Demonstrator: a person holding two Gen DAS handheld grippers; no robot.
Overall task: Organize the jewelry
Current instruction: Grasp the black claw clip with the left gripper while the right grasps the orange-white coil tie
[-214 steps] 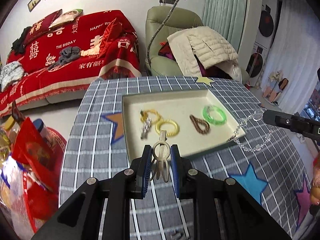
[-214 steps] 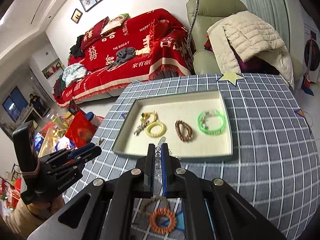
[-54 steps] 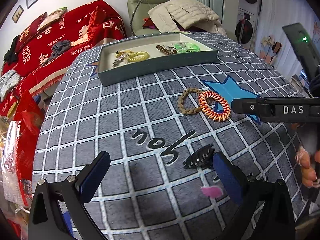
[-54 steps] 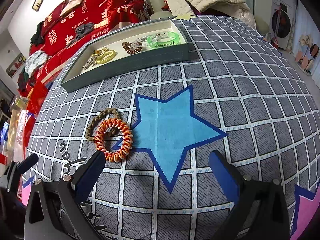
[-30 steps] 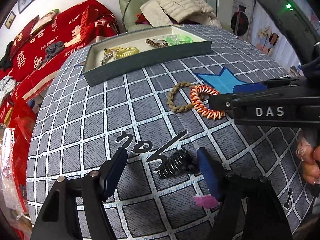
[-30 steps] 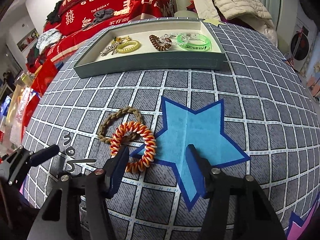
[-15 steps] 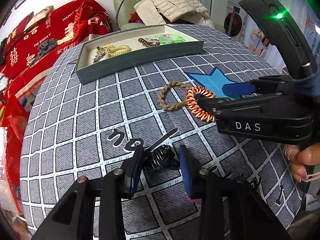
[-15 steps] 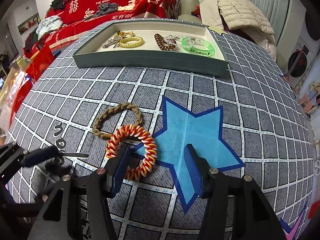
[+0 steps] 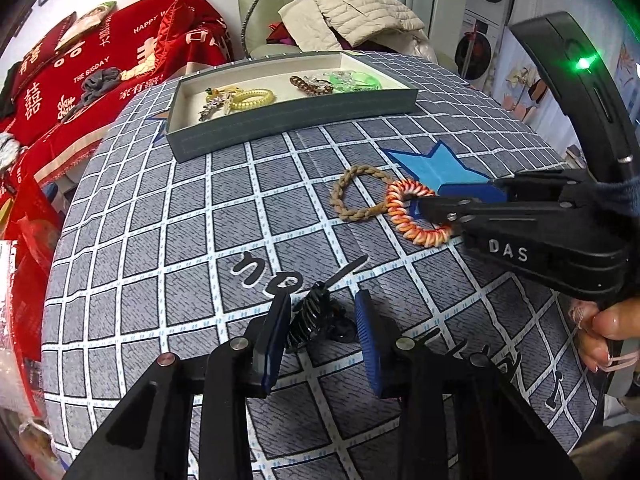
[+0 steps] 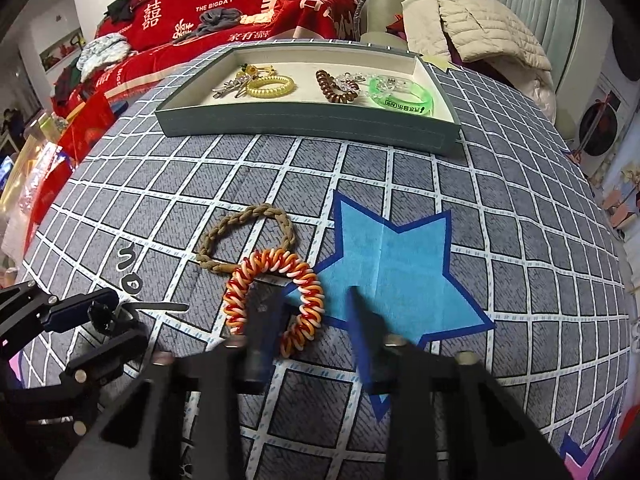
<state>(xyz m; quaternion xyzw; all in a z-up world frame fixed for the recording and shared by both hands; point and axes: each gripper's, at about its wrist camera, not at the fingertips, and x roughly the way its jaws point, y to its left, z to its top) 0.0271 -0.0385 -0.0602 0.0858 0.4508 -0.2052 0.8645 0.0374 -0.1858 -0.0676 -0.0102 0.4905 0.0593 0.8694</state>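
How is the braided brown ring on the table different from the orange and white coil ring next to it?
The braided brown ring is one dull tan colour and a thin plait; the orange and white coil ring is striped, thicker and spiralled. The brown ring lies free, nearer the tray; the coil ring has one finger of the open right gripper inside its loop. Both lie flat on the checked cloth, touching each other.
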